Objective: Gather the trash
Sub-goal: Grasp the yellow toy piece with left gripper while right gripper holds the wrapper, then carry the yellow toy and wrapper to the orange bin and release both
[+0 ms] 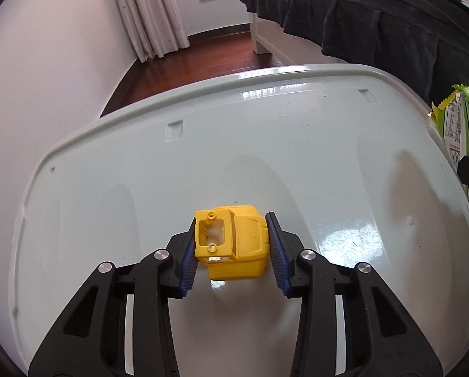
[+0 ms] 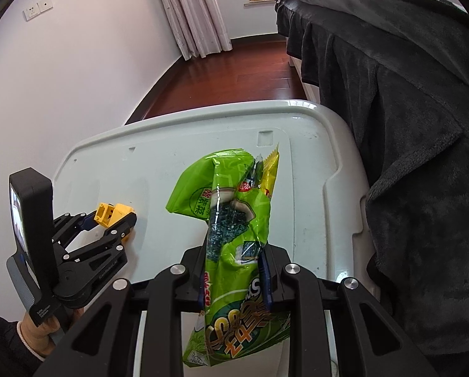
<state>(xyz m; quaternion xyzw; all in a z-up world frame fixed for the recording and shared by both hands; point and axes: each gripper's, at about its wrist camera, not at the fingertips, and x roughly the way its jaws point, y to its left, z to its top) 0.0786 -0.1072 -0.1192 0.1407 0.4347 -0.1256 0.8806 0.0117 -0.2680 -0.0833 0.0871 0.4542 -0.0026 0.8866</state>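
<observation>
Green snack bag (image 2: pixel 234 220) is up off the pale bench (image 2: pixel 309 188), pinched tight between the right gripper (image 2: pixel 234 270) fingers. Over on the left, the left gripper (image 1: pixel 231 248) brackets a yellow plastic piece (image 1: pixel 234 242) resting on the bench, fingers apart, right one not quite touching.

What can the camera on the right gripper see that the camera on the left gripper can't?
Only the right wrist view shows the wall sockets, the person's hand holding the left gripper's handle, and the right gripper shut on the green snack bag.

Only the left wrist view shows the hollow open face of the yellow plastic piece close up, sitting between the left gripper fingers.

Both show the yellow piece, the bag, the grey lid beneath, the curtain, the wooden floor and the dark blanket.
</observation>
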